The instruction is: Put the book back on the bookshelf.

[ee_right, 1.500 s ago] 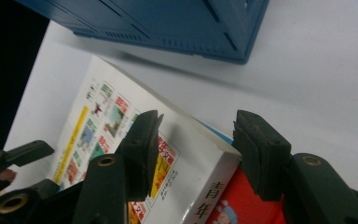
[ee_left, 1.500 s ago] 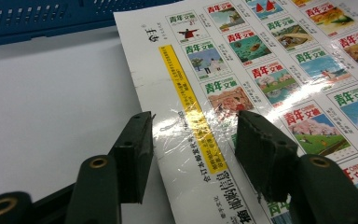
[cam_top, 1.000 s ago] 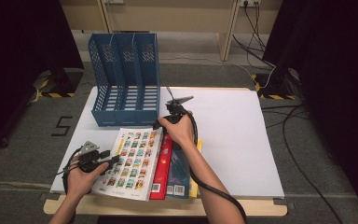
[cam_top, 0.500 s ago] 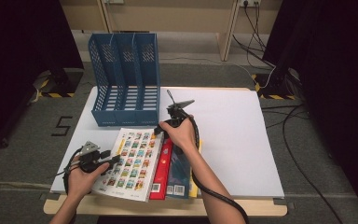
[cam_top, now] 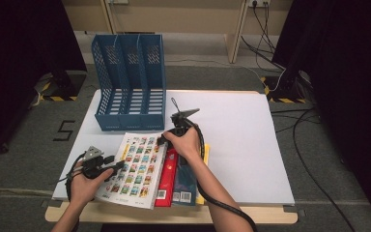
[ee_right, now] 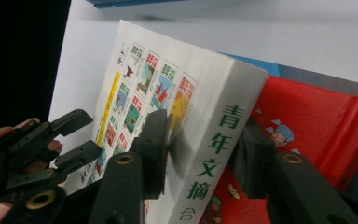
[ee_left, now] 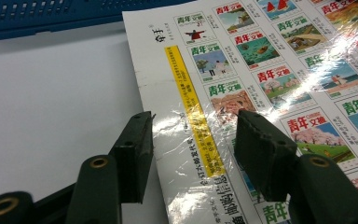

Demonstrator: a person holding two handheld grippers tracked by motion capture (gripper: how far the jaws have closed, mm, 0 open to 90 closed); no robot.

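high view: your right gripper (cam_top: 170, 138) lifts the white book's (cam_top: 137, 166) far spine corner off the red book (cam_top: 168, 179), near the blue rack (cam_top: 130, 82).

left gripper view: your left gripper (ee_left: 191, 154) gapes wide over the cover's near edge, poised to steady it.

right gripper view: the right gripper's jaws straddle the spine; i can't tell whether they pinch.

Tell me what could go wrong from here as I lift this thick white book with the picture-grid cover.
1. The right gripper straddles only one corner of the thick white book; the heavy book may twist or slip out.
2. The left gripper stands open above the glossy cover, giving no support.
3. The book lies on the red book; lifting may drag it along toward the table edge.
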